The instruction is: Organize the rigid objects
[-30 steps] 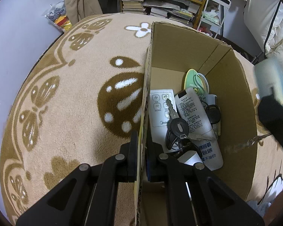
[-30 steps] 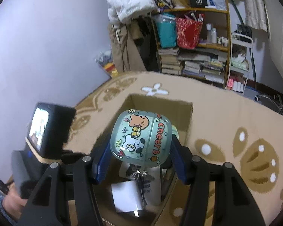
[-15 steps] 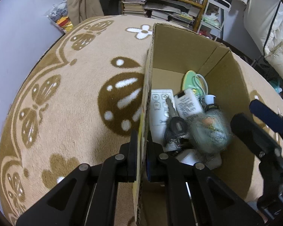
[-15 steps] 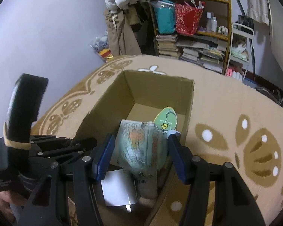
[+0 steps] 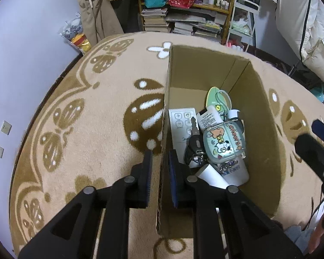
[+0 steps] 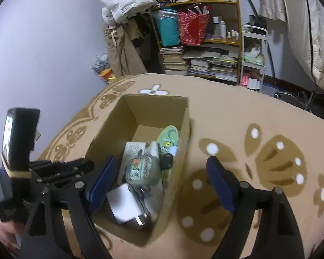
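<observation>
On the carpet [image 5: 80, 142], left wrist view: the cardboard box [image 5: 267, 142] stands open-topped. The left gripper [image 5: 159, 168] straddles the box's near left wall, one finger outside, one inside; the fingers are easing apart, with a sliver of gap showing each side of the cardboard, so they no longer pinch it. Likely they were there to steady the box. Inside, the mint cartoon case [image 5: 224, 144] lies on top of the pile, printed face up, resting on a key bunch [image 5: 194, 149] and a white tube [image 5: 209, 118]. White remote [image 5: 180, 125] flat against the left wall; green oval tag [image 5: 216, 99] toward the far end. The right gripper's fingers show at the right edge, outside the box.

Right wrist view: right gripper [image 6: 159, 183] hangs above the box's near right wall, fingers spreading wide, nothing between them but open air over the box. The mint cartoon case [image 6: 142, 168] sits below, free of both pads. A white charger block [image 6: 127, 207] lies in the near corner. Left gripper's body shows at the left, a hand [image 6: 2, 233] beneath it.

Judgement: case delivered; box contents loose, unsorted.
</observation>
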Available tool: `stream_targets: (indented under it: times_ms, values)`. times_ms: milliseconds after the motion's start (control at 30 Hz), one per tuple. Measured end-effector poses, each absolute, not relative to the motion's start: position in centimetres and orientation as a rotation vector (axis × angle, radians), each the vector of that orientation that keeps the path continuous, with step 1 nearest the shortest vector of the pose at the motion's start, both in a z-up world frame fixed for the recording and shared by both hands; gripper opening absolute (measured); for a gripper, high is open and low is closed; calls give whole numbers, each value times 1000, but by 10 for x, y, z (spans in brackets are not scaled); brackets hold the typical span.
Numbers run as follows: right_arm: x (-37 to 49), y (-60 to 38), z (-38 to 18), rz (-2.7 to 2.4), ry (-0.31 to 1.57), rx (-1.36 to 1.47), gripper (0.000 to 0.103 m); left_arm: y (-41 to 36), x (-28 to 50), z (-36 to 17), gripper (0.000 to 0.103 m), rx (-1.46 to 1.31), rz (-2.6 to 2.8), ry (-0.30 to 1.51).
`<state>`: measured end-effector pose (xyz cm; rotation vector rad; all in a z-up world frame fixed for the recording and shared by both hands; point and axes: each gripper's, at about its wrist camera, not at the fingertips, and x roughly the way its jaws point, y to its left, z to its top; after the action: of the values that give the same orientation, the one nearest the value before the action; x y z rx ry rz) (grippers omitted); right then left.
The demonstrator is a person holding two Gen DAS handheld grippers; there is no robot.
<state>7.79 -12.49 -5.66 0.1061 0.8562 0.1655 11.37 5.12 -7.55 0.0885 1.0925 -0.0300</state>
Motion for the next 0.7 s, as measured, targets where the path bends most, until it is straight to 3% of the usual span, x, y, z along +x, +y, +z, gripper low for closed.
stream_targets:
  times_ms: [133,200,267,333,567,700]
  values:
    - [66,-130,-45,151,842,91,101,48,101,-62,28,95,-52,1063]
    - [59,-134,-39,134,833,96,103,46,94,-56,40,110,-51,1044]
    - [54,-138,-34,119,830,91,103,43,86,-50,62,133,-41,1009]
    - [47,-141,-29,107,821,81,103,40,78,-42,69,150,-43,975]
    - [21,-151,-22,68,787,69,103,30,59,-23,89,175,-38,898]
    - [9,-158,-21,71,757,107,103,30,49,-17,90,162,-17,896]
